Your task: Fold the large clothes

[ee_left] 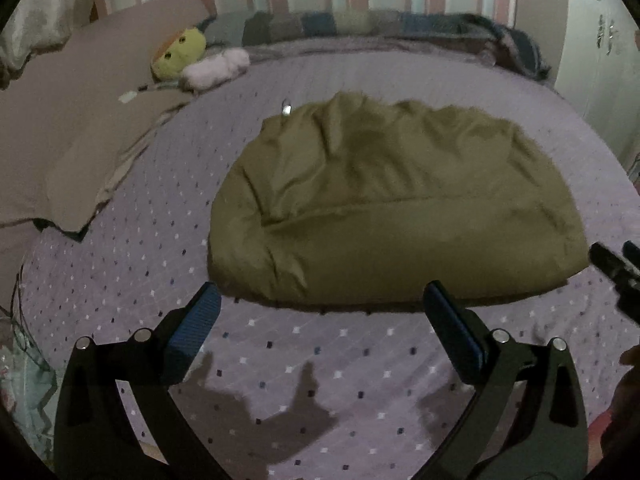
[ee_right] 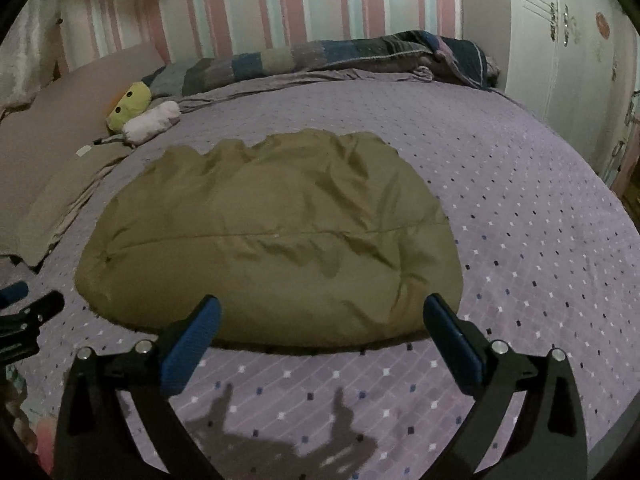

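Left wrist view: an olive-green garment (ee_left: 384,208) is seen lying on a lilac bedspread (ee_left: 120,280) dotted with small white and dark squares. The garment is folded into a broad, rounded, puffy bundle; a seam runs across it from side to side, and the upper part is rumpled with soft creases. Its near edge lies just beyond the left gripper (ee_left: 320,306), whose blue-padded jaws are spread wide with nothing between them and no contact with the cloth. A small pale tag or zip pull (ee_left: 286,110) shows at the garment's far left corner; no writing can be read on it. Part of the right gripper (ee_left: 616,268) is caught at the right edge of the picture, too little to judge from here. A yellow-green plush toy (ee_left: 178,56) and a pale pink plush (ee_left: 216,68) lie near beige pillows (ee_left: 80,120) at the far left. Gripper shadows fall on the bedspread below.

Right wrist view: the same garment (ee_right: 272,236) is seen left of centre on the bedspread (ee_right: 540,240), its cross seam plainly marked, its surface slightly shiny and wrinkled. The right gripper (ee_right: 322,308) hangs above the near edge, jaws fully apart, empty, clear of the fabric. A striped blanket (ee_right: 360,52) is heaped along the striped wall (ee_right: 320,0). A white wardrobe (ee_right: 560,60) bears round red stickers; their markings cannot be read. The left gripper (ee_right: 28,308) shows partly at the left edge.
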A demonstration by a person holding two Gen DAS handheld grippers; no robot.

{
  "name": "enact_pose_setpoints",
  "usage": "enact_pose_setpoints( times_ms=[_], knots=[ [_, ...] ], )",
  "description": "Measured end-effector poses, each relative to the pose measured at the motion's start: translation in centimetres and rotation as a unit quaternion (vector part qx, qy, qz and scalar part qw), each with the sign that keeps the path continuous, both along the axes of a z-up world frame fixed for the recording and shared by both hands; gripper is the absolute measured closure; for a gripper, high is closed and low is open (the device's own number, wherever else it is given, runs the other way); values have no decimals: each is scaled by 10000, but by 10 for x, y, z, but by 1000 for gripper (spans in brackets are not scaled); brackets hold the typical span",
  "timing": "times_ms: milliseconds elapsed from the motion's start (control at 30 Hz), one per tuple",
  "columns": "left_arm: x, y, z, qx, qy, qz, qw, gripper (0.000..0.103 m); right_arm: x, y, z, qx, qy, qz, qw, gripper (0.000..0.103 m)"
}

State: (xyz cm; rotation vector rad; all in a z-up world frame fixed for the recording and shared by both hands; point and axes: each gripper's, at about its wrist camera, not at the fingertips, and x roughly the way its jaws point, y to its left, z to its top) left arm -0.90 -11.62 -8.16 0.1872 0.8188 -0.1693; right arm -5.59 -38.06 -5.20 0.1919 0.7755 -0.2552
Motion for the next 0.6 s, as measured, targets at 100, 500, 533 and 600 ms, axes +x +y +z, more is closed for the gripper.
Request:
enact_pose_setpoints(
  times_ms=[100, 500, 533, 600],
  knots=[
    [-11, -3, 12, 48, -322, 114, 9994, 3, -1, 3, 11, -60, -71, 67, 9999, 2],
    [-38, 1, 63, -104, -928, 237, 9953, 3, -12, 21, 60, -258, -338, 121, 9990, 2],
    [-40, 1, 65, -142, -935, 209, 9953, 3, -13, 22, 63, -253, -358, 126, 9990, 2],
    [-41, 4, 68, -206, -929, 190, 9953, 3, -14, 22, 68, -237, -363, 110, 9990, 2]
  ],
)
